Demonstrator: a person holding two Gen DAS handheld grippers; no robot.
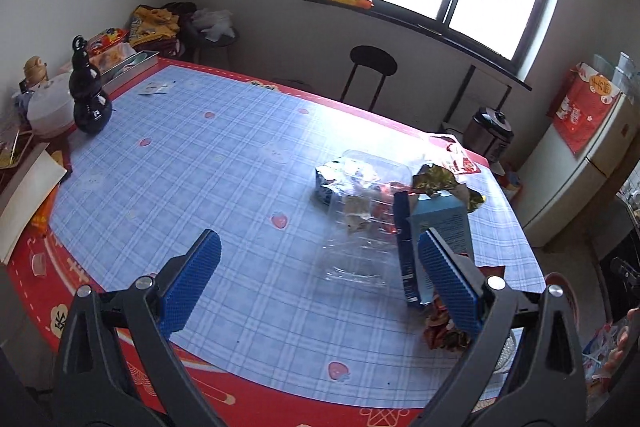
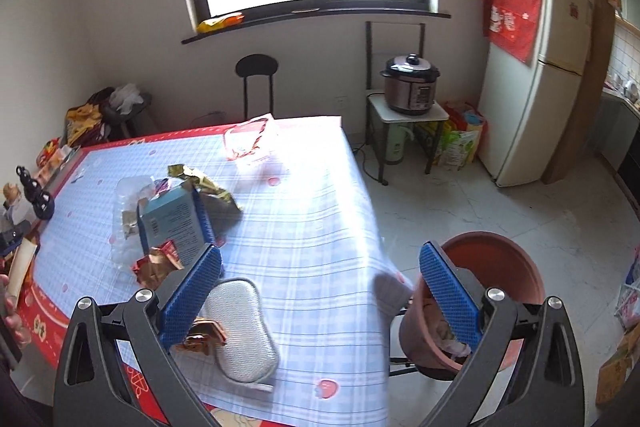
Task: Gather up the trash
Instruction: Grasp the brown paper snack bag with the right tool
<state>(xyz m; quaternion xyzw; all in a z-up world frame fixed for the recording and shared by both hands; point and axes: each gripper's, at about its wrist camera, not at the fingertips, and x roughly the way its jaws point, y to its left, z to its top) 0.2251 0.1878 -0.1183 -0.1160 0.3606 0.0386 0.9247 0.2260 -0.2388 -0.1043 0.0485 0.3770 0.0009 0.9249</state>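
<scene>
**Both grippers hanging open over a worktop of litter**

The left gripper (image 1: 320, 283) is hovering wide open and holding nothing, above the checked cloth of the worktop (image 1: 180, 163). The trash cluster is lying at about one o'clock from it: a blue carton (image 1: 438, 227) standing tilted, its long axis running roughly away from the camera, just beside the gripper's right finger, whether touching I cannot tell. A clear plastic clamshell (image 1: 360, 187) is sitting beyond and to the left of the carton, with a crumpled gold wrapper (image 1: 436, 179) behind it and a red wrapper (image 1: 444, 331) at four o'clock, near the worktop edge.

The right gripper (image 2: 320, 295) is also spread wide and empty. From it the same carton (image 2: 172, 223) is lying at ten o'clock, while a grey sponge pad (image 2: 244, 327) is resting just below its left finger. At three o'clock, off the worktop edge, a terracotta-coloured bin (image 2: 492, 267) is standing with some crumpled scraps already inside.

Judging by position, the left gripper is nearer the carton, the right gripper nearer the bin.
</scene>
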